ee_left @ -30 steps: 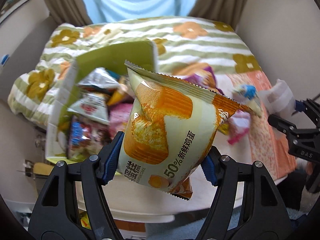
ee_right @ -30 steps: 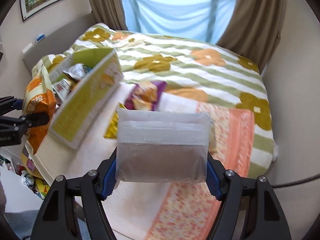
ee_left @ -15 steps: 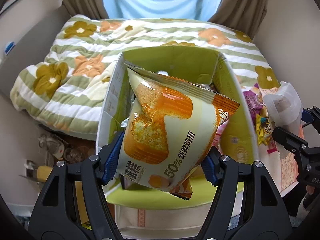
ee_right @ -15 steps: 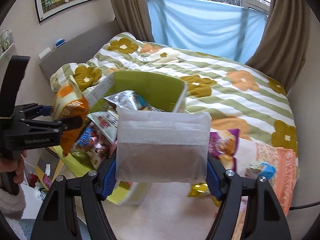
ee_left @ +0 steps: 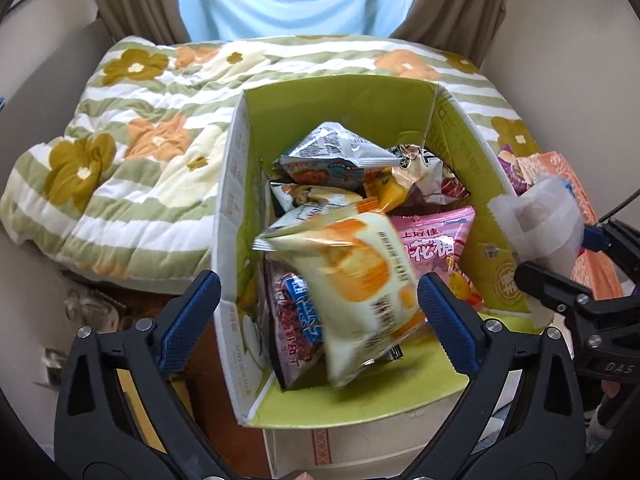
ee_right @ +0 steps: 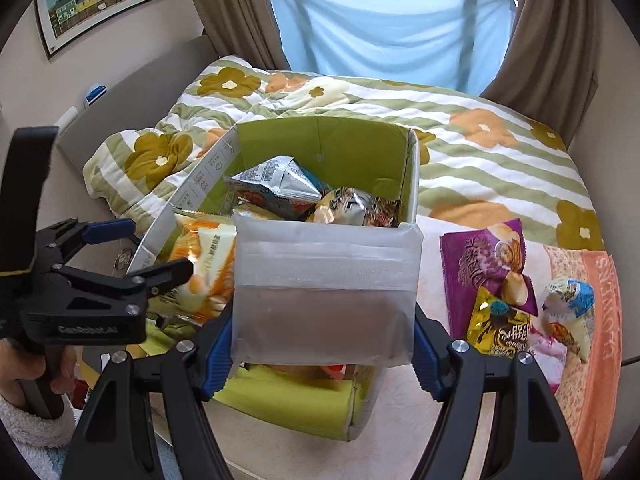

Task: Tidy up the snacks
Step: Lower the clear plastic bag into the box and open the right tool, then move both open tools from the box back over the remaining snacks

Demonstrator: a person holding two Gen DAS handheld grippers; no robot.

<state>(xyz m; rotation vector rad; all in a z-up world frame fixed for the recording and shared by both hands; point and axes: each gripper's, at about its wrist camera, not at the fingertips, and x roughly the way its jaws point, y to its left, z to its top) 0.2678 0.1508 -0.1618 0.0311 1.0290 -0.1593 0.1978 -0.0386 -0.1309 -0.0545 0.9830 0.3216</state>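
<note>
A green-lined cardboard box [ee_left: 340,96] [ee_right: 320,136] holds several snack packets. My left gripper [ee_left: 320,316] is open above the box's near end; it also shows in the right wrist view [ee_right: 132,248]. The orange-and-cream egg cake packet [ee_left: 356,280] [ee_right: 208,264] is free of the pads, blurred, lying on the packets in the box. My right gripper [ee_right: 324,344] is shut on a frosted clear pouch [ee_right: 324,288] [ee_left: 540,220] with brown contents, held over the box's right near corner.
On the table right of the box lie a purple packet [ee_right: 488,264], a gold packet [ee_right: 500,328] and a small blue-and-white packet [ee_right: 572,312], on an orange patterned cloth [ee_right: 596,320]. A flowered quilt [ee_left: 120,152] covers the bed behind.
My left gripper opened and let go of the egg cake packet, which dropped into the box. My right gripper moved with the pouch over the box.
</note>
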